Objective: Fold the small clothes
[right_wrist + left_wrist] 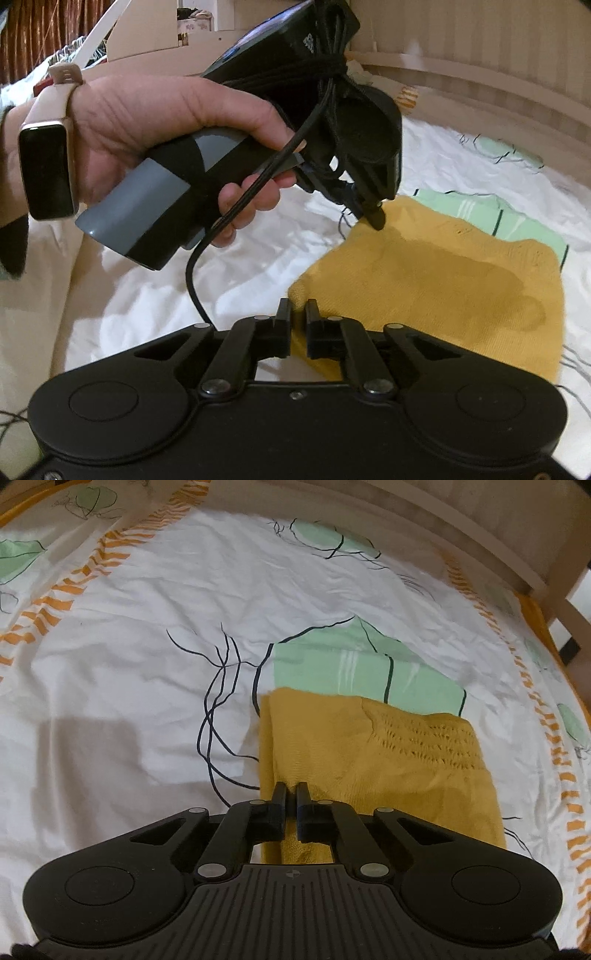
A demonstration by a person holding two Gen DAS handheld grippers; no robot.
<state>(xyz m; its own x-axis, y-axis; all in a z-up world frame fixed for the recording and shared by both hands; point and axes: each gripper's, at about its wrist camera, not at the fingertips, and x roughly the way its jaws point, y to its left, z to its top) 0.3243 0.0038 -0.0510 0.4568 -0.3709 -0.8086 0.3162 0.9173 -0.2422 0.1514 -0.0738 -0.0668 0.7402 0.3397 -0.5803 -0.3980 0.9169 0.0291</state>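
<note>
A mustard-yellow knit garment (369,768) lies flat on a white bedsheet (129,646) printed with green shapes and black lines. In the left wrist view my left gripper (291,790) is shut over the fold along the garment's left edge, pinching the cloth. From the right wrist camera that same left gripper (376,221) points steeply down onto the far left corner of the garment (443,280), held by a person's hand (147,118). My right gripper (297,308) is shut on the near left corner, where the yellow cloth bunches up between its fingers.
A pale wooden bed frame (443,528) curves along the far side of the sheet. The sheet has an orange striped border (55,602). A black cable (192,280) hangs from the left gripper's handle. The person wears a smartwatch (46,170) on the wrist.
</note>
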